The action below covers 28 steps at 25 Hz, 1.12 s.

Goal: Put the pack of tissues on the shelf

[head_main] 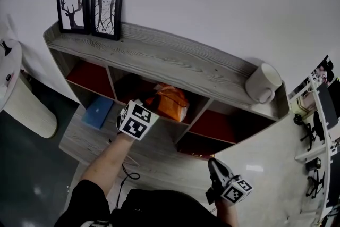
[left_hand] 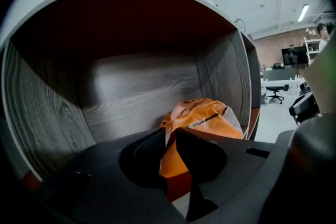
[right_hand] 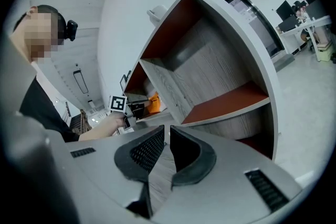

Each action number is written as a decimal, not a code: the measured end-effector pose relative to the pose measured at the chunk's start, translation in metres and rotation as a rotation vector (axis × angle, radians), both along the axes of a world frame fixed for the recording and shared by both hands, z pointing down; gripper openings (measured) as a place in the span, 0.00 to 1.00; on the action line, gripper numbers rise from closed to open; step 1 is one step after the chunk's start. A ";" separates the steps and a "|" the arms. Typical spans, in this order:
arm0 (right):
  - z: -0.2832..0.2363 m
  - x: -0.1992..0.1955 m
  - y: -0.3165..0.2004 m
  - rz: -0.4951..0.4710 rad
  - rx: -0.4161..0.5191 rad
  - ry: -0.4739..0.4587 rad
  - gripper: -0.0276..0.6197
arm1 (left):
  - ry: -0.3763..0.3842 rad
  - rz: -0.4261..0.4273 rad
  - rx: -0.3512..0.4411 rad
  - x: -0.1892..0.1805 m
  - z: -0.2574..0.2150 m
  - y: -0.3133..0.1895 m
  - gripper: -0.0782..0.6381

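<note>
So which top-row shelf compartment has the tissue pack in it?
The middle compartment: the orange tissue pack lies in it. The left compartment and right compartment show only bare red floors.

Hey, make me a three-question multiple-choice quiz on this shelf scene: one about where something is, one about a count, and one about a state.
1. Where is the pack of tissues?
A: on the top board of the shelf
B: in a middle compartment of the shelf
C: on the floor

2. How many framed pictures stand on the shelf's top?
A: one
B: four
C: two

3. How does the right gripper stand?
A: jaws nearly together, nothing between them
B: jaws clamped on a picture frame
C: jaws wide apart round the tissues

Answers:
1 B, the head view shows the orange pack inside a middle compartment.
2 C, two black frames stand side by side at the top's left end.
3 A, the right gripper view shows the jaws close together and empty.
</note>
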State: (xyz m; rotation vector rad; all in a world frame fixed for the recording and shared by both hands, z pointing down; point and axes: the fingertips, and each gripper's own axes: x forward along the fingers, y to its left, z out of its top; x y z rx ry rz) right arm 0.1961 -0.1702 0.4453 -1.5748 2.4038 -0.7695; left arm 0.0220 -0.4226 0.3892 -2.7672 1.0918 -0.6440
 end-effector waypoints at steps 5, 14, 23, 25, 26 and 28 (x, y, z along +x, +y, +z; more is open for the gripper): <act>-0.002 -0.002 0.006 -0.022 0.008 -0.001 0.07 | 0.017 -0.040 0.030 -0.011 -0.007 0.008 0.38; -0.008 -0.007 0.013 -0.067 0.040 -0.006 0.07 | 0.118 -0.034 0.061 -0.027 -0.031 0.058 0.38; -0.015 -0.018 0.012 -0.127 0.066 -0.008 0.07 | 0.261 0.021 0.020 -0.025 -0.037 0.129 0.28; -0.018 -0.019 0.011 -0.137 0.072 -0.004 0.07 | 0.304 0.035 0.008 -0.023 -0.041 0.143 0.27; -0.019 -0.020 0.011 -0.142 0.075 -0.002 0.07 | 0.325 0.040 0.002 -0.023 -0.042 0.149 0.23; -0.021 -0.022 0.011 -0.154 0.081 0.001 0.07 | 0.352 0.045 -0.007 -0.023 -0.043 0.160 0.18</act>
